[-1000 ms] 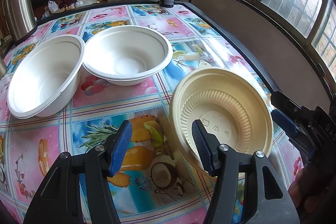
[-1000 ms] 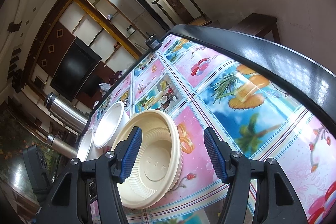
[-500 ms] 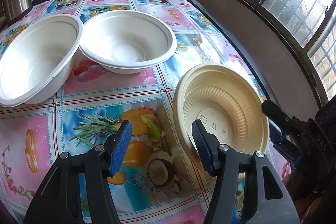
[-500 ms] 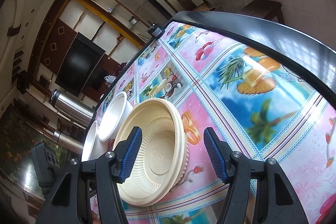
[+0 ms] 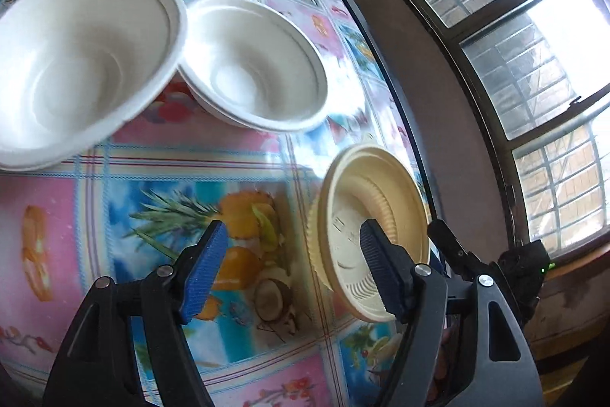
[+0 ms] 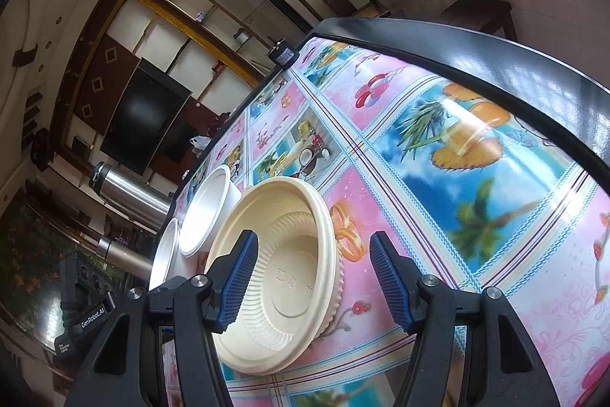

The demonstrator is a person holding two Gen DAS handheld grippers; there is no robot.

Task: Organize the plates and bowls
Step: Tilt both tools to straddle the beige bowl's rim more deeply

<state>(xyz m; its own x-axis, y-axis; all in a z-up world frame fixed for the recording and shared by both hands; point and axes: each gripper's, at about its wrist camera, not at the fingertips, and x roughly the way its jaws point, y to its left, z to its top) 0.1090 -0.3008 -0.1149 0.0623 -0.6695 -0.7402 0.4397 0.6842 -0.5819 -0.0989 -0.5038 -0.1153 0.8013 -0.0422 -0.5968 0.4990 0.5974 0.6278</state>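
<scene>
Two white bowls (image 5: pixel 160 56) are seen at the upper left, touching. A cream plate (image 6: pixel 278 277) at the worktop (image 6: pixel 476 159) edge is straddled by the open right claw (image 6: pixel 312 283); closing on its rim seems next. The left claw (image 5: pixel 289 267) is open, empty.

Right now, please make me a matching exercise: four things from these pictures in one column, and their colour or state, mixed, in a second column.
Things:
1. cream plate
2. nearer white bowl
3. farther white bowl
4. left gripper

States:
a. its rim lies under its neighbour's rim
b. open, holding nothing
c. ribbed, near the table's edge
d. its rim overlaps its neighbour's rim

Pairs: 1-c, 2-d, 3-a, 4-b
</scene>
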